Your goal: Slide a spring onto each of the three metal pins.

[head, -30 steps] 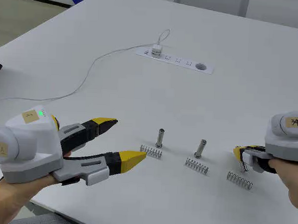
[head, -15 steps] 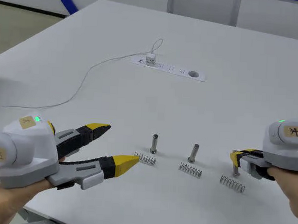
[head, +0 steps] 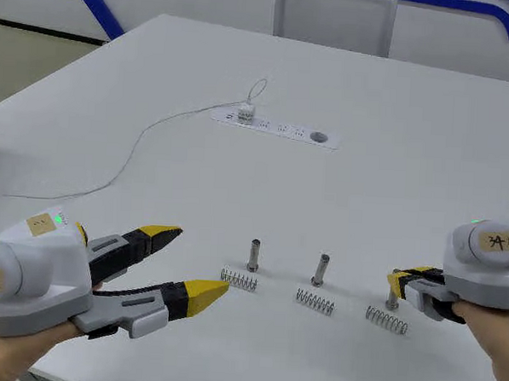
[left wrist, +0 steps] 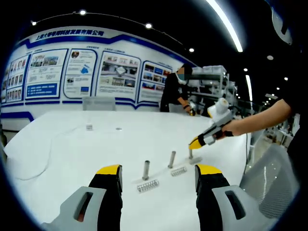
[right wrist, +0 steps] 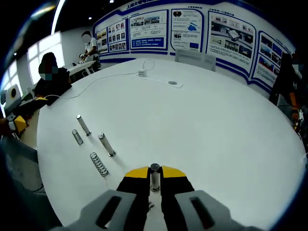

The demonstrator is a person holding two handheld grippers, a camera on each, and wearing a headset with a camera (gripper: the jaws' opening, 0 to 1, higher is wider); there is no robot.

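Near the white worktop's [head: 392, 164] near edge, the left gripper's [head: 198, 257] jaws gape wide, holding nothing. The right gripper's [right wrist: 154, 174] jaws clamp the right pin [head: 392, 300]. Three springs [head: 315, 301] lie flat before the upright pins [head: 320, 268]. Beyond sit a power strip [head: 275, 127], its cable [head: 137, 146], and a chair [head: 334, 20].

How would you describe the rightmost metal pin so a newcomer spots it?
On the white table, near its front edge, three metal pins stand in a row, each with a spring lying before it. The rightmost pin is clamped between the right gripper's yellow fingers; the other two stand free.
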